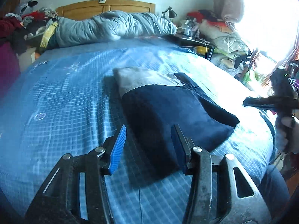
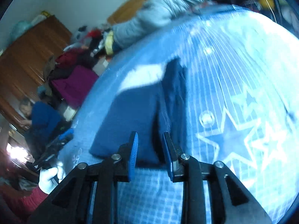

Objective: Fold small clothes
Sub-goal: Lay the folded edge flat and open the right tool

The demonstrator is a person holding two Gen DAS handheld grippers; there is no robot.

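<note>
A small navy and grey garment [image 1: 168, 108] lies folded flat on the blue checked bed sheet [image 1: 65, 93]. My left gripper [image 1: 148, 130] is open and empty, its blue pads just above the garment's near edge. The right gripper shows at the right edge of the left wrist view [image 1: 271, 102], held beside the bed. In the right wrist view the garment [image 2: 138, 112] lies ahead, and my right gripper [image 2: 150, 138] is open and empty at its near edge. The left gripper appears at lower left of that view [image 2: 54, 147], held in a white-gloved hand.
A rolled grey-blue quilt [image 1: 112, 28] lies along the wooden headboard [image 1: 104, 7]. Piles of clothes sit at left [image 1: 18, 24] and right [image 1: 220, 31] of the bed. A bright window [image 1: 271, 18] is at right. A person in blue [image 2: 39, 117] sits beside a wooden wardrobe [image 2: 29, 52].
</note>
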